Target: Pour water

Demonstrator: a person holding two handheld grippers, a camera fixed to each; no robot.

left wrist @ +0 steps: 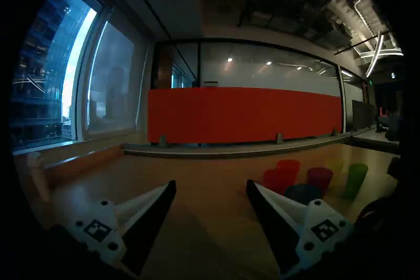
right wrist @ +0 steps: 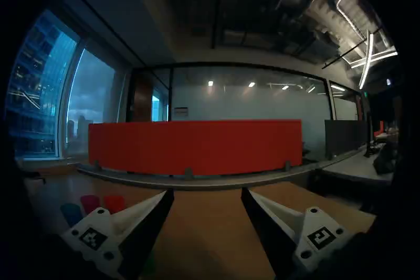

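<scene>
Although the room is dim, a tall window [left wrist: 58, 85] shows far off to the left of the left hand-held gripper [left wrist: 210, 183]. A long red partition [left wrist: 241, 114] runs across straight ahead of it, along the far edge of the wooden surface [left wrist: 210, 227]. This hand-held gripper is spread wide with nothing between its fingers, and bare wood lies in the gap.

The cups stand ahead of it and to the right, just past its right fingertip, upright and close together. A red cup [left wrist: 289, 169] stands at the back of the group, with a magenta cup [left wrist: 320, 177] to its right. A green cup [left wrist: 356, 179] stands farthest to the right. A dark blue cup [left wrist: 303, 193] is the nearest, its lower part hidden behind the right finger. Whether any cup holds water cannot be told.

Seen in its own view, the right hand-held gripper [right wrist: 206, 191] is also opened wide and holds nothing. The same red partition stands straight ahead of it, beyond the surface. Here the cups are to the left, past its left finger, partly hidden by it. The dark blue cup [right wrist: 71, 213] is outermost, then the magenta cup [right wrist: 89, 204], and the red cup [right wrist: 113, 202] is closest to the finger.
</scene>
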